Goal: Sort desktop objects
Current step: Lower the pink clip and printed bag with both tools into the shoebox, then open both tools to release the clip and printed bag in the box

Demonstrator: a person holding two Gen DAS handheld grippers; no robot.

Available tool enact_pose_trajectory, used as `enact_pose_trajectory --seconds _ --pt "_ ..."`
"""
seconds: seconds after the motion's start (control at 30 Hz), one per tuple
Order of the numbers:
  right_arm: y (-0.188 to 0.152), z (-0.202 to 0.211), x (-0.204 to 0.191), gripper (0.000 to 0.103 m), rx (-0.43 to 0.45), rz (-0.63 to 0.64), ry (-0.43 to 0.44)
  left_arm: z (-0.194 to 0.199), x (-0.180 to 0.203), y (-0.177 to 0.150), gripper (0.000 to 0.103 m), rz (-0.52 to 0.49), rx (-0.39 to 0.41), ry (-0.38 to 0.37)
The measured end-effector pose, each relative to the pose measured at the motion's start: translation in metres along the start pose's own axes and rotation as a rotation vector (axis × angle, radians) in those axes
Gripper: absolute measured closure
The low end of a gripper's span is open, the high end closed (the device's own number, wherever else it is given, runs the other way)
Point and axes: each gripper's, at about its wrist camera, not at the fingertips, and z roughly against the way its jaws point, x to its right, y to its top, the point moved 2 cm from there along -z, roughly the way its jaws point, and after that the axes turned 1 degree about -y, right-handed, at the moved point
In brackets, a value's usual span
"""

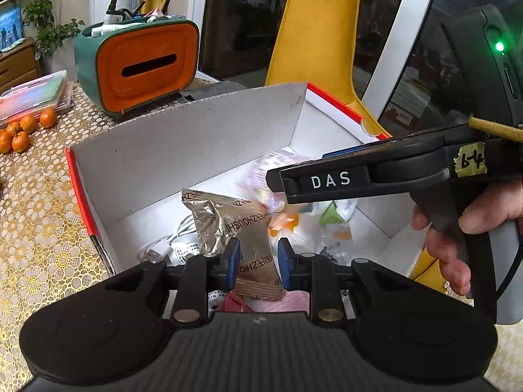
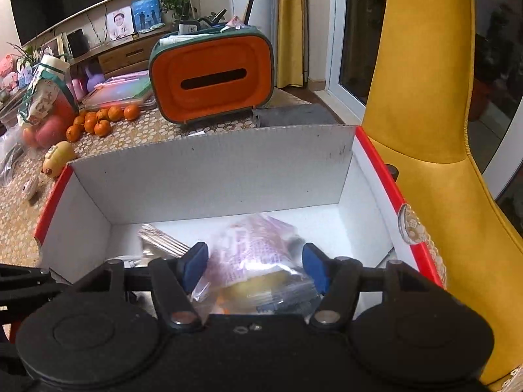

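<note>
A white cardboard box with red edges [image 1: 157,163] [image 2: 209,176] stands on the table. My left gripper [image 1: 256,261] is over the box, its blue pads apart on either side of a silver-brown snack packet [image 1: 228,225], not pinching it. A white USB cable [image 1: 160,248] lies under the packet. My right gripper [image 2: 255,266] is open above a clear plastic bag of small items [image 2: 258,261] in the box. The right gripper's body [image 1: 376,173] crosses the left wrist view above the bag [image 1: 294,196].
An orange-and-green tissue box with pens on top [image 1: 140,62] [image 2: 212,75] stands behind the box. Several tangerines [image 1: 23,130] [image 2: 101,119] and plastic cases [image 1: 36,94] lie to the left. A yellow chair [image 2: 431,130] stands at the right.
</note>
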Motion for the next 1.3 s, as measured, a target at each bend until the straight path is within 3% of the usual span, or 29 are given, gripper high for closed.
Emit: enact_pose_trajectory --seconds 0.57,1.3 --pt "-0.009 0.042 -0.006 0.034 0.036 -0.004 0.059 0.048 -0.003 -0.007 0.08 0.061 0.055 -0.025" --pt "-0.029 0.114 -0.054 0.034 0.098 0.074 0.126 0.134 -0.017 -0.031 0.08 0.079 0.181 0.03"
